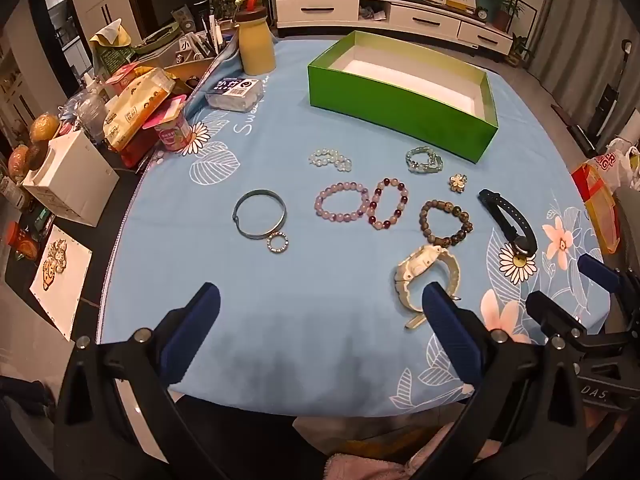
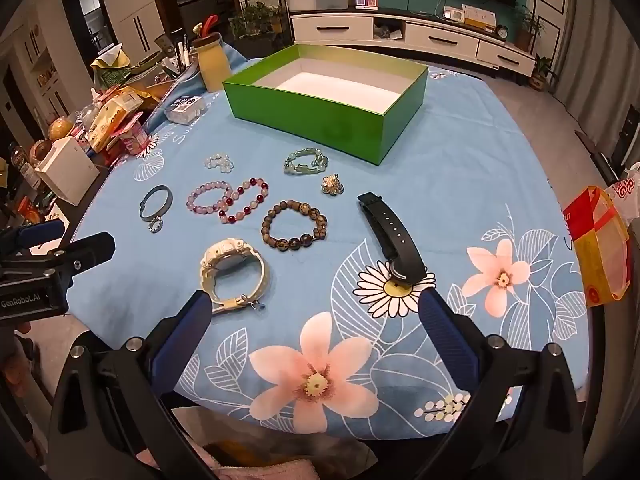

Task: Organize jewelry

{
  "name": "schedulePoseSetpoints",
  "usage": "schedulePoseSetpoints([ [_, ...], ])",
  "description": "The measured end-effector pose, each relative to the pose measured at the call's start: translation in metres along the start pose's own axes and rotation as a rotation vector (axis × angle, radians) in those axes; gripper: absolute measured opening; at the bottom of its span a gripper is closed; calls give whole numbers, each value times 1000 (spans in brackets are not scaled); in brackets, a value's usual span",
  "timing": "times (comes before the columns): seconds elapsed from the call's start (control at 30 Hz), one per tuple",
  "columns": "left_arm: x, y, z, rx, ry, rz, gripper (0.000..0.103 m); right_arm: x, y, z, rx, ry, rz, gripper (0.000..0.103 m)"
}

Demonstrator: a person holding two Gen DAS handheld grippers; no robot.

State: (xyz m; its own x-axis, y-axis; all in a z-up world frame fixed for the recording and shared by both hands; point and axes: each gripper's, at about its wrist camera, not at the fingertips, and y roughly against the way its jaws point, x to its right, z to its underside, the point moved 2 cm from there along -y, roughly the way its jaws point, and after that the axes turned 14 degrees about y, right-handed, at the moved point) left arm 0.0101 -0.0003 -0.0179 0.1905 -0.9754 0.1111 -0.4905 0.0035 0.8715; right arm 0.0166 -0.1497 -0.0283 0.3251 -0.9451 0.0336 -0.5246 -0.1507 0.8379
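Here we hold left gripper (image 1: 320, 300) and right gripper (image 2: 316, 308) spread wide, grasping nothing, near table edge. Bracelets (image 1: 344, 208), white watch (image 2: 234, 270), black watch (image 2: 394, 236) lie on blue cloth (image 2: 460, 184); green box (image 2: 320, 116) far.

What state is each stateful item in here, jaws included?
Green box: open, nothing visible inside.
White watch: strap looped, lying on cloth.
Black watch: strap unfastened, laid out.
Yellow bottle: upright, capped.
Left gripper: jaws open, holding nothing.
Right gripper: jaws open, holding nothing.
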Motion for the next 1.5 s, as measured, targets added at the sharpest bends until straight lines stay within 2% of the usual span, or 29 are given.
schedulePoseSetpoints([
  [1.5, 5, 2, 0, 18, -39, -23, 101, 8, 5, 1, 7, -17, 0, 102],
])
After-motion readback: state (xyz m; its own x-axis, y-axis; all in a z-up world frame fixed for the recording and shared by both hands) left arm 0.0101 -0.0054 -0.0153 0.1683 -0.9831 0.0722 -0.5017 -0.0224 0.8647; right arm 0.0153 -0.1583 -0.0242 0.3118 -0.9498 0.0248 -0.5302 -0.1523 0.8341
